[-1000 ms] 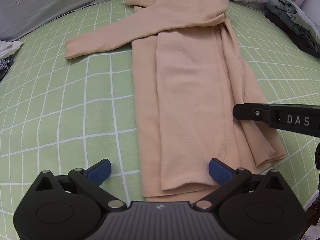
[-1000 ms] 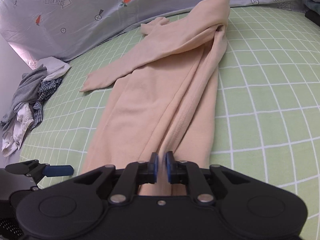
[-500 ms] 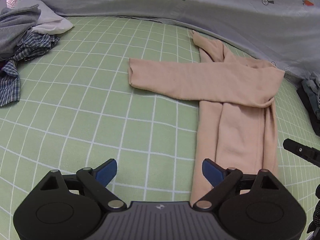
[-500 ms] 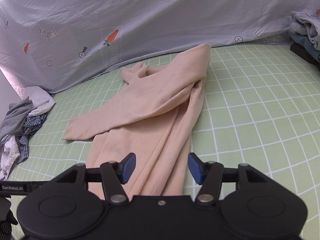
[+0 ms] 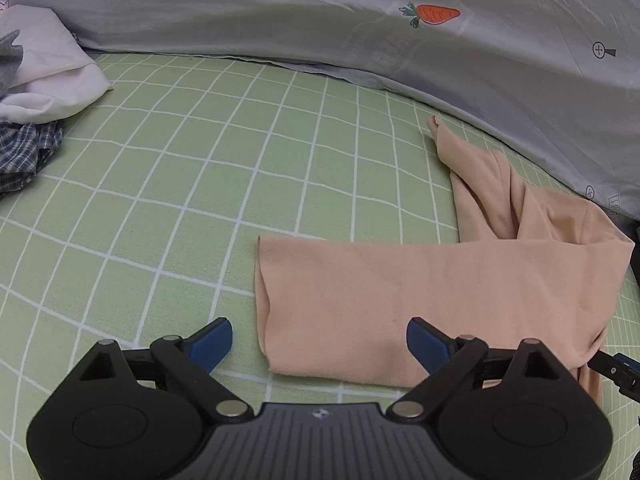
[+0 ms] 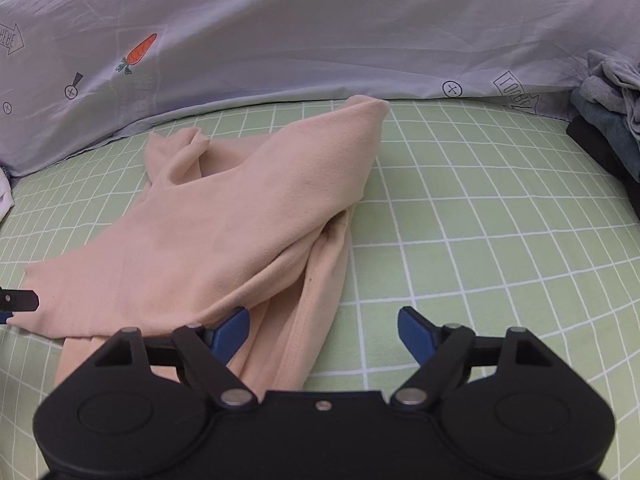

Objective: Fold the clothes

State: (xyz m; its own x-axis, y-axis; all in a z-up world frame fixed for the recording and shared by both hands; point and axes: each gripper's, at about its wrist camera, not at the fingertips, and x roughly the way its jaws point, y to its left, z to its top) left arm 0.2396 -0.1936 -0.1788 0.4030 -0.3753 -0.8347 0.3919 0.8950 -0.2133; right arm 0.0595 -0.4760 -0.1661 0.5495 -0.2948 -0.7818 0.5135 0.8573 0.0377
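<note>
left gripper (image 5: pixel 319 340): fingers spread wide, holding nothing, over the sleeve end | right gripper (image 6: pixel 323 330): wide too, empty | peach long-sleeve top (image 6: pixel 224 236) lies flat on the green checked bed (image 6: pixel 480 240), near its back edge, sleeve folded across | clothes pile (image 5: pixel 36 92) at far-left corner

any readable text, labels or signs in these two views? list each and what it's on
"HERE", inside an arrow outline printed on the grey sheet, cut off at the right wrist view's left edge.
A boxed word near that sheet's right end: tilted, unreadable.
Faint mirrored lettering showing through the sheet beside the carrot print: unreadable.
Small emblem on the left gripper body: a logo, no letters.
Nothing on the peach garment.
</note>
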